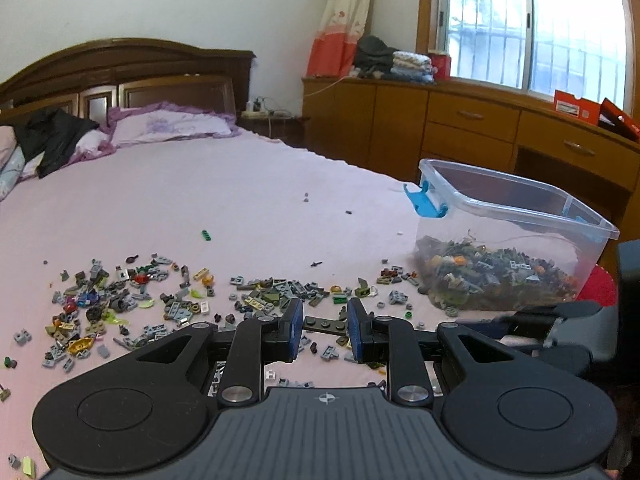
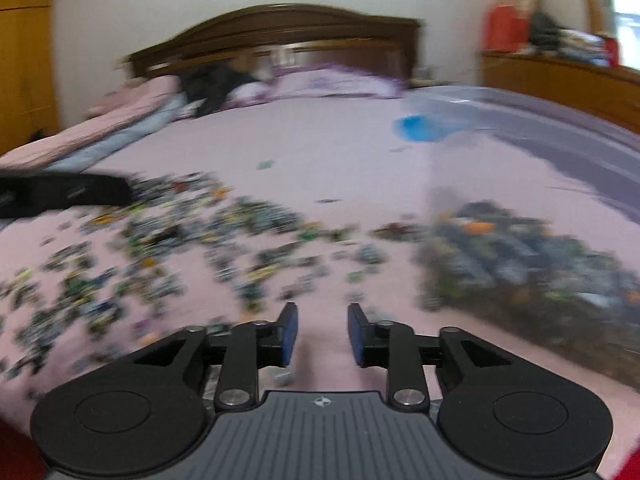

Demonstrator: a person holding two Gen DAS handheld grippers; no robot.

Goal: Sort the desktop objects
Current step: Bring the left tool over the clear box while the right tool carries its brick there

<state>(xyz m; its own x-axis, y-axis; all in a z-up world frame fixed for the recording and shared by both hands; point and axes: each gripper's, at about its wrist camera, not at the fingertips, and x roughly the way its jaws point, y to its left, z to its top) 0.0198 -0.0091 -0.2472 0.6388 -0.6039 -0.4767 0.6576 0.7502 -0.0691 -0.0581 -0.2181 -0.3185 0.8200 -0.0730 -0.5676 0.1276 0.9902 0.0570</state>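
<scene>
Here, blur smears the right gripper (image 2: 322, 334), apparently empty, jaws parted; the left gripper (image 1: 325, 330) clamps a dark plate (image 1: 325, 325).

Each gripper, the left gripper (image 1: 325, 322) and the right gripper (image 2: 322, 330), has black arms, blue pads (image 1: 296, 326), silver screws (image 1: 236, 394) and a grey ridged plate (image 1: 325, 432).

Left gripper (image 1: 324, 330) over a pink bed (image 1: 200, 184), its fingers (image 1: 294, 326) holding a dark long brick (image 1: 325, 325). Small bricks (image 1: 120, 304) lie scattered; a clear bin (image 1: 516, 204) stands right.
</scene>
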